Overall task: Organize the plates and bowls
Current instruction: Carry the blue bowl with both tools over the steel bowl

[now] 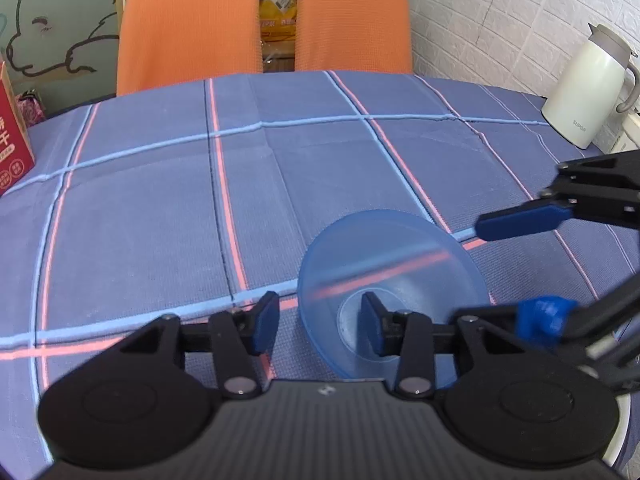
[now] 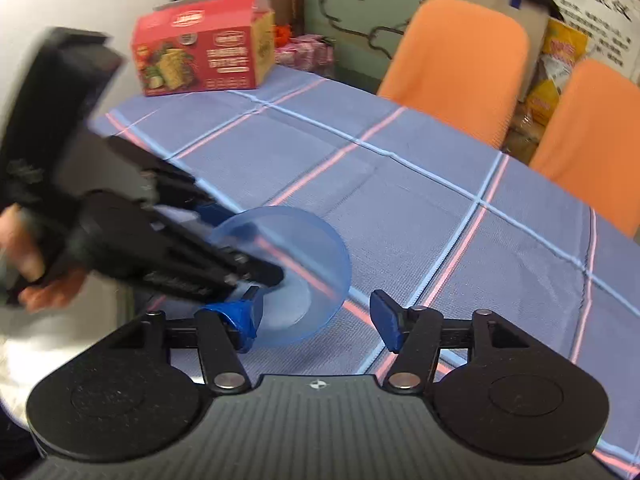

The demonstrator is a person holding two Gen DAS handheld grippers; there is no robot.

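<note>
A translucent blue bowl [image 1: 384, 256] is tipped on the plaid tablecloth, blurred by motion. My left gripper [image 1: 320, 326] is open and straddles the bowl's near wall, with its right finger [image 1: 370, 324] inside, against the base. In the right wrist view the same bowl [image 2: 304, 248] lies just ahead of my right gripper [image 2: 318, 322], which is open and holds nothing. Its left finger [image 2: 246, 318] is beside the bowl's rim. My left gripper [image 2: 246, 242] reaches in from the left, held by a hand [image 2: 48, 292]. My right gripper [image 1: 500, 273] also shows at the right edge of the left wrist view.
A red food carton [image 2: 204, 54] stands at the table's far left corner. A white thermos jug [image 1: 588, 88] stands at the far right by the brick wall. Two orange chairs [image 1: 188, 28] are pushed against the far edge. A white rim [image 1: 624, 420] shows at the lower right.
</note>
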